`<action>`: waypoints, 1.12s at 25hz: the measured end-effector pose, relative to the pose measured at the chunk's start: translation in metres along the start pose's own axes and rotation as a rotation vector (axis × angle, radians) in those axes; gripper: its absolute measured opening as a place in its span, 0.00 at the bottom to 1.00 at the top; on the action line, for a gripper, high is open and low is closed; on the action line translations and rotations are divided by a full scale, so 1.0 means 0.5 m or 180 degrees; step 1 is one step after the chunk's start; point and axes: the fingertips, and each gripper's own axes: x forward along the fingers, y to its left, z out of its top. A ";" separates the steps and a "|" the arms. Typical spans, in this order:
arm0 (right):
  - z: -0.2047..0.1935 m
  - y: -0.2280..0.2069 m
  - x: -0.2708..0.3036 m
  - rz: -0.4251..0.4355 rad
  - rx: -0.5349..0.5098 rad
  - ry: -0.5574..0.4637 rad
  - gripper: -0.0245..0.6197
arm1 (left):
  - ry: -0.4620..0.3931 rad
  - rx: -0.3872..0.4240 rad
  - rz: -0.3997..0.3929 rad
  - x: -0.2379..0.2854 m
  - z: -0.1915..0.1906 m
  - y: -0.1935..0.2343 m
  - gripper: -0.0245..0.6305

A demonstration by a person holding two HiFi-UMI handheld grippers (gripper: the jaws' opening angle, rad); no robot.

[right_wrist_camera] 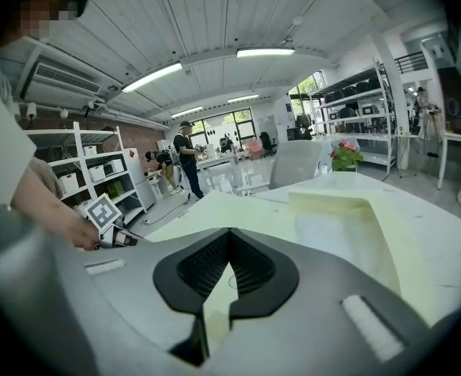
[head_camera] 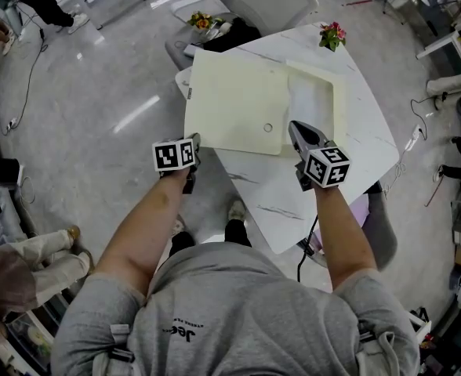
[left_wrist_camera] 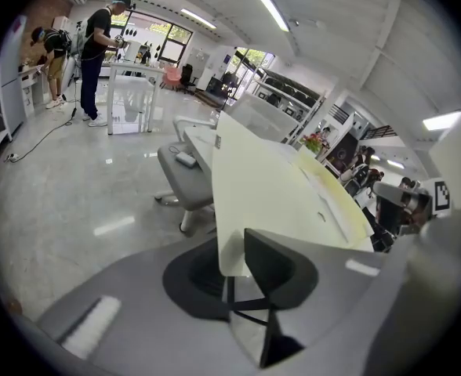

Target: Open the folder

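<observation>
A pale yellow folder [head_camera: 238, 100] lies on the white marble table [head_camera: 356, 159], and its left part juts out past the table's edge. My left gripper [head_camera: 193, 142] is shut on the near left corner of its cover. In the left gripper view that cover [left_wrist_camera: 281, 186] runs away from the jaws [left_wrist_camera: 240, 269] as a flat sheet. My right gripper [head_camera: 293, 128] rests at the folder's near edge, beside a small round hole [head_camera: 267, 128]. Its jaw tips [right_wrist_camera: 229, 261] meet, with the folder [right_wrist_camera: 332, 233] below. A recessed white part [head_camera: 313, 100] shows at the folder's right.
A small flower pot [head_camera: 332, 34] stands at the table's far corner. Another bunch of flowers [head_camera: 201, 20] sits by a grey chair [head_camera: 270, 2] behind the table. A cable [head_camera: 305, 249] hangs under the near edge. People [left_wrist_camera: 97, 45] stand far off at benches.
</observation>
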 end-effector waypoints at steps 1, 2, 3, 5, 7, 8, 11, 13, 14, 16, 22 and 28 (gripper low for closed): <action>0.001 -0.002 -0.002 -0.0006 0.0002 -0.0003 0.04 | 0.0002 0.0008 0.0004 0.000 0.000 0.000 0.21; 0.001 -0.003 -0.004 -0.0012 0.0001 -0.0006 0.04 | 0.0003 0.0014 0.0009 0.000 -0.001 -0.001 0.21; 0.002 -0.005 -0.006 -0.0018 -0.0001 -0.0009 0.04 | 0.0003 0.0020 0.0016 0.000 -0.002 -0.001 0.21; 0.003 -0.009 -0.009 -0.0027 -0.0008 -0.0019 0.04 | 0.0001 0.0031 0.0028 0.000 -0.004 -0.002 0.21; 0.005 -0.012 -0.013 -0.0036 -0.0013 -0.0028 0.04 | 0.0002 0.0044 0.0039 0.000 -0.004 -0.003 0.21; 0.005 -0.014 -0.014 -0.0039 -0.0015 -0.0032 0.04 | 0.0003 0.0050 0.0044 0.000 -0.005 -0.003 0.21; 0.007 -0.016 -0.020 -0.0047 -0.0025 -0.0037 0.04 | 0.0009 0.0057 0.0053 -0.001 -0.006 -0.005 0.21; 0.009 -0.016 -0.023 -0.0060 -0.0054 -0.0035 0.04 | 0.0011 0.0056 0.0056 -0.002 -0.006 -0.007 0.21; 0.009 -0.015 -0.025 -0.0066 -0.0073 -0.0032 0.04 | 0.0012 0.0055 0.0057 -0.002 -0.006 -0.007 0.21; 0.008 -0.013 -0.027 -0.0072 -0.0098 -0.0026 0.04 | 0.0016 0.0056 0.0060 -0.004 -0.009 -0.006 0.21; 0.006 -0.008 -0.034 -0.0077 -0.0113 -0.0022 0.04 | 0.0017 0.0080 0.0077 -0.009 -0.015 -0.008 0.21; 0.007 -0.008 -0.041 -0.0075 -0.0134 -0.0027 0.04 | 0.0016 0.0082 0.0094 -0.010 -0.019 -0.010 0.21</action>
